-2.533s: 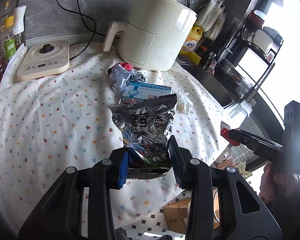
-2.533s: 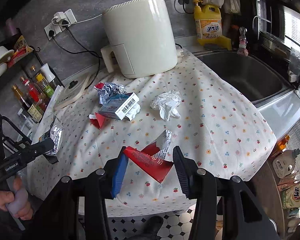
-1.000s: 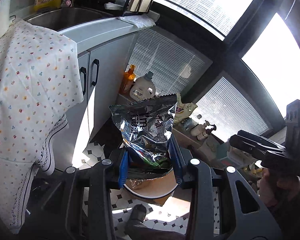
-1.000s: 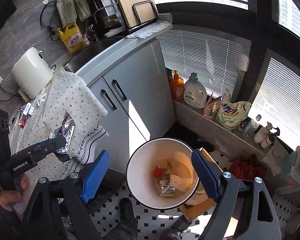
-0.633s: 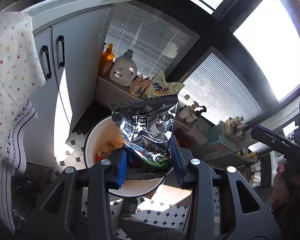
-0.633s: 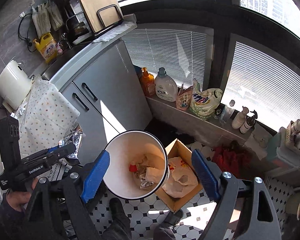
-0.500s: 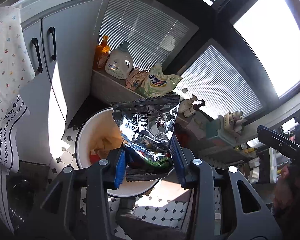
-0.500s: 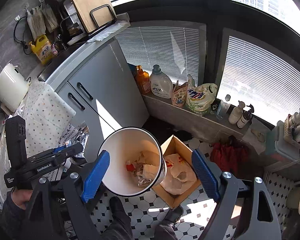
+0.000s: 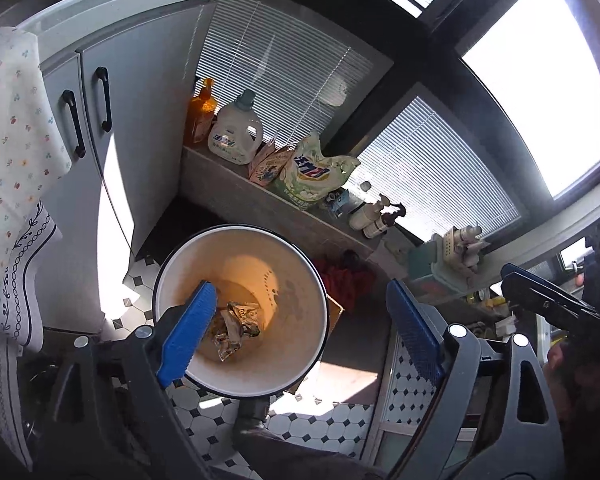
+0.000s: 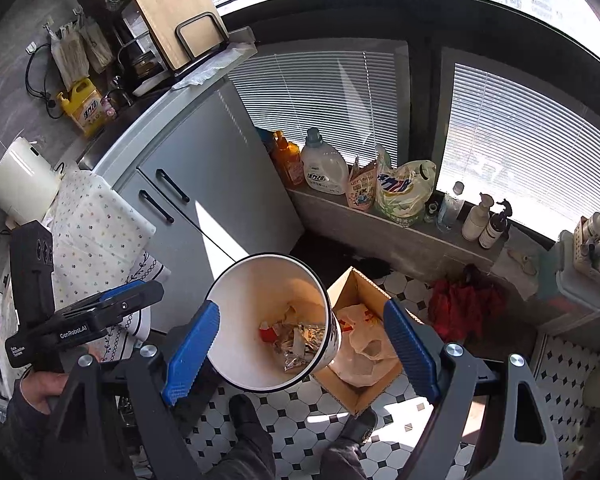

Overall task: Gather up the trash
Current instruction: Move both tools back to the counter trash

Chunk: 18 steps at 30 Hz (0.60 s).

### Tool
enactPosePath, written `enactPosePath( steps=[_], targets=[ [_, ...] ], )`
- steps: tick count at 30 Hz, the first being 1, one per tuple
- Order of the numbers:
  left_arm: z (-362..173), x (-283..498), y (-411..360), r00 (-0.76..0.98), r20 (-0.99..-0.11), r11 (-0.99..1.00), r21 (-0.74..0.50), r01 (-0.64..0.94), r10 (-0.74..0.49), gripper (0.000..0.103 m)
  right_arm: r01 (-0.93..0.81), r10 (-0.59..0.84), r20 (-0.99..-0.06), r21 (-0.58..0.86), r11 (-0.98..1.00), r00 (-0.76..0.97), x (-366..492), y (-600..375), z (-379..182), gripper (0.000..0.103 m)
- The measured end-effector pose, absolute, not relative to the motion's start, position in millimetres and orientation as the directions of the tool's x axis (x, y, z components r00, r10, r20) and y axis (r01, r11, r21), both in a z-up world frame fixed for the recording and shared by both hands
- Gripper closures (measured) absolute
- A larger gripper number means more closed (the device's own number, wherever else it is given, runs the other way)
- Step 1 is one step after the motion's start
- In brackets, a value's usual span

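A white round trash bin [image 9: 300, 372] stands on the tiled floor; it also shows in the right wrist view [image 10: 236, 300]. A crumpled silver foil snack bag [image 9: 236, 326] lies at its bottom, seen with other wrappers [image 10: 296, 340] in the right wrist view. My left gripper [image 9: 300, 332] hangs open and empty above the bin; it also shows at the left of the right wrist view [image 10: 140, 294]. My right gripper [image 10: 300, 348] is open and empty above the bin; it shows at the right edge of the left wrist view [image 9: 512, 276].
A cardboard box [image 10: 364, 344] holding a plastic bag sits right of the bin. Grey cabinets [image 10: 204, 184] and the cloth-covered table [image 10: 96, 224] are to the left. Detergent bottles [image 10: 324, 168] line a low ledge under the window. My shoes [image 10: 244, 408] stand by the bin.
My left gripper opened and the foil snack bag dropped out of it into the bin. The right gripper stayed open over the bin.
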<state>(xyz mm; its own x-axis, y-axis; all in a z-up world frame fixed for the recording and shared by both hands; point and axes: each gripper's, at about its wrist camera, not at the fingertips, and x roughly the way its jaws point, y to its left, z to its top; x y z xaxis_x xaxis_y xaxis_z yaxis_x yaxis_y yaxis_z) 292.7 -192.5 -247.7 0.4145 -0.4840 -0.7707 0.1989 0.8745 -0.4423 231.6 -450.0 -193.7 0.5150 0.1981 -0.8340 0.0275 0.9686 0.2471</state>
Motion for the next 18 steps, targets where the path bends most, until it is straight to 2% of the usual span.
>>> enactPosePath(
  steps=[6,13,18],
  targets=[
    [-220,282,-152,0.495,-0.763,0.904,-0.409,0.129,-0.416,0.013,-0.053,0.247,-0.812,0.259,0.964,0.528,242,-418,-180,0.019],
    [-185,257,-97,0.592,-0.745,0.930,-0.366,0.022,-0.307,0.006,-0.181,0.308,-0.776,0.250,0.951,0.551,254,-367,-156,0.008],
    [-165,232,-52,0.645,-0.731,0.934,-0.351,-0.074,-0.224,0.006,-0.268,0.371,-0.753,0.263,0.927,0.544,262,-324,-142,0.008]
  ],
)
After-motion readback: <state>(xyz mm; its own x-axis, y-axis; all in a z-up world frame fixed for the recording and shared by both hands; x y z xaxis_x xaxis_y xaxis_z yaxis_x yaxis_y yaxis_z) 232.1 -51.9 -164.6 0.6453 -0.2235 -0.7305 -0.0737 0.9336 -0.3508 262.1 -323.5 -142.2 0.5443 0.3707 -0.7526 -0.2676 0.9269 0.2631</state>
